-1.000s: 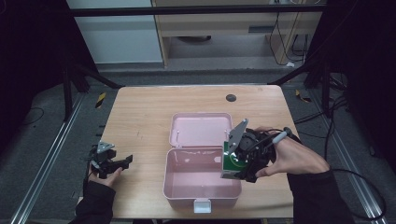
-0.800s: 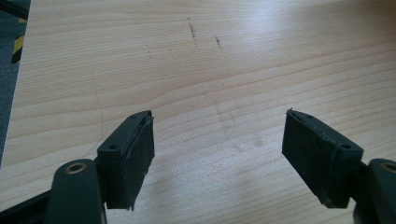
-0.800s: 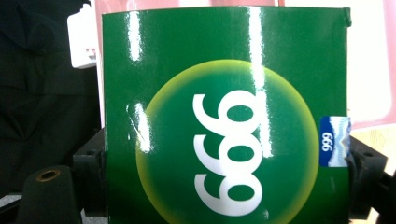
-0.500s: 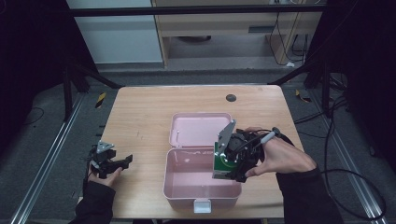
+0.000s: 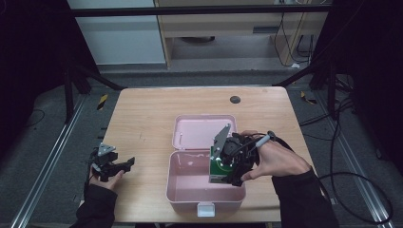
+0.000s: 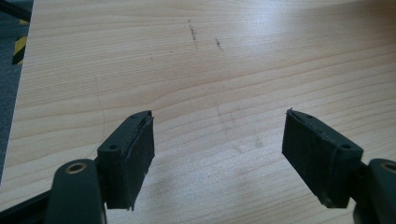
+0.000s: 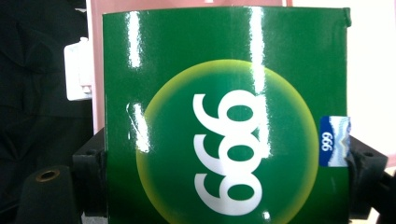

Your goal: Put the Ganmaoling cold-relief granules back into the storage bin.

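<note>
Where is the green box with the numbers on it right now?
In the high view, the green box is clamped in the right hand-held gripper over the right side of the open pink case, near its lid.

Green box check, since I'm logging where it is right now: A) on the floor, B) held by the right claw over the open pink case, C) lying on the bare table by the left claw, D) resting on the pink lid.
B: the right claw grips the green box by its sides above the pink case.
</note>
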The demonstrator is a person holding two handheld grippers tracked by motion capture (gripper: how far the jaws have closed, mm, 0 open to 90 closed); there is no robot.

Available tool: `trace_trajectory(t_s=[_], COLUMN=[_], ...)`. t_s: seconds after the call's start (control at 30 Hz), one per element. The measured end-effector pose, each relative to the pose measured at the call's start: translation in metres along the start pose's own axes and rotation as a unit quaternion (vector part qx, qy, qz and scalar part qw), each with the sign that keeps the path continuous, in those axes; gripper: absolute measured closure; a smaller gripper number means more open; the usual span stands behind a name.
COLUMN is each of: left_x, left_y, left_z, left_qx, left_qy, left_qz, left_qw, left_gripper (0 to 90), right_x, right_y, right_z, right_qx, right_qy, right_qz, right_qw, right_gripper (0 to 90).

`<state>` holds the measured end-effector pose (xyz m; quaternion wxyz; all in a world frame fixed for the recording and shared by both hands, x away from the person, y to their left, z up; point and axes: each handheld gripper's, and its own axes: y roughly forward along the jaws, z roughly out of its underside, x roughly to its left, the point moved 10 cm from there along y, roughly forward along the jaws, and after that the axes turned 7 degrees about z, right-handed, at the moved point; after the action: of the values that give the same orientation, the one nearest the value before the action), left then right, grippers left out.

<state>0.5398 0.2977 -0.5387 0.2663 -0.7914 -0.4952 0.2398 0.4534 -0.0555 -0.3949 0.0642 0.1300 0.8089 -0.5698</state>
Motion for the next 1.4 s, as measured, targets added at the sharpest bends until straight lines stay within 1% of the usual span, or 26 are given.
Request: trace_trajectory(t_s=[0.07, 0.33, 0.47, 0.6, 0.67, 0.73, 0.9, 1.03, 1.07, 1.13, 1.23, 1.33, 1.4], left_x=[0.000, 0.000, 0.000, 0.000, 0.000, 0.000, 0.000, 0.000, 0.000, 0.000, 0.000, 0.000, 0.000], left_y=[0.000, -0.001, 0.000, 0.000, 0.000, -0.001, -0.001, -0.001, -0.001, -0.001, -0.001, -0.001, -0.001], left_z=[0.000, 0.000, -0.001, -0.001, -0.001, -0.001, -0.001, -0.001, -0.001, -0.001, -0.001, -0.001, -0.001], left_qx=[0.000, -0.002, -0.003, -0.002, -0.002, -0.002, -0.002, -0.003, -0.003, -0.003, -0.003, -0.003, -0.003], left_qy=[0.000, -0.001, -0.001, 0.000, 0.000, 0.000, 0.001, 0.001, 0.001, 0.001, 0.001, 0.002, 0.001], left_qz=[0.000, 0.000, 0.000, 0.000, 0.000, 0.000, 0.000, 0.001, 0.000, 0.000, 0.000, 0.000, 0.001], left_qw=[1.0000, 1.0000, 1.0000, 1.0000, 1.0000, 1.0000, 1.0000, 1.0000, 1.0000, 1.0000, 1.0000, 1.0000, 1.0000], left_gripper=[24.4, 24.5, 24.5, 24.5, 24.5, 24.5, 24.5, 24.5, 24.5, 24.5, 24.5, 24.5, 24.5], right_x=[0.001, 0.004, 0.006, 0.006, 0.007, 0.008, 0.007, 0.008, 0.007, 0.007, 0.006, 0.005, 0.005], right_y=[0.002, 0.012, 0.017, 0.022, 0.024, 0.026, 0.029, 0.030, 0.032, 0.034, 0.038, 0.040, 0.042], right_z=[-0.001, 0.001, 0.002, 0.006, 0.007, 0.006, 0.007, 0.007, 0.007, 0.010, 0.016, 0.016, 0.019], right_qx=[0.000, 0.014, 0.012, 0.013, 0.017, 0.017, 0.018, 0.011, 0.007, 0.005, 0.018, 0.004, 0.004], right_qy=[-0.002, -0.013, -0.006, -0.007, -0.013, -0.014, -0.018, -0.016, -0.010, -0.003, -0.009, 0.000, 0.003], right_qz=[-0.002, -0.002, -0.009, -0.013, -0.010, -0.013, -0.010, -0.012, -0.014, -0.015, -0.010, -0.018, -0.018], right_qw=[1.0000, 0.9998, 0.9999, 0.9998, 0.9997, 0.9997, 0.9996, 0.9997, 0.9998, 0.9999, 0.9998, 0.9998, 0.9998], right_gripper=[16.0, 16.1, 16.1, 16.1, 16.1, 16.1, 16.1, 16.2, 16.2, 16.2, 16.2, 16.2, 16.1])
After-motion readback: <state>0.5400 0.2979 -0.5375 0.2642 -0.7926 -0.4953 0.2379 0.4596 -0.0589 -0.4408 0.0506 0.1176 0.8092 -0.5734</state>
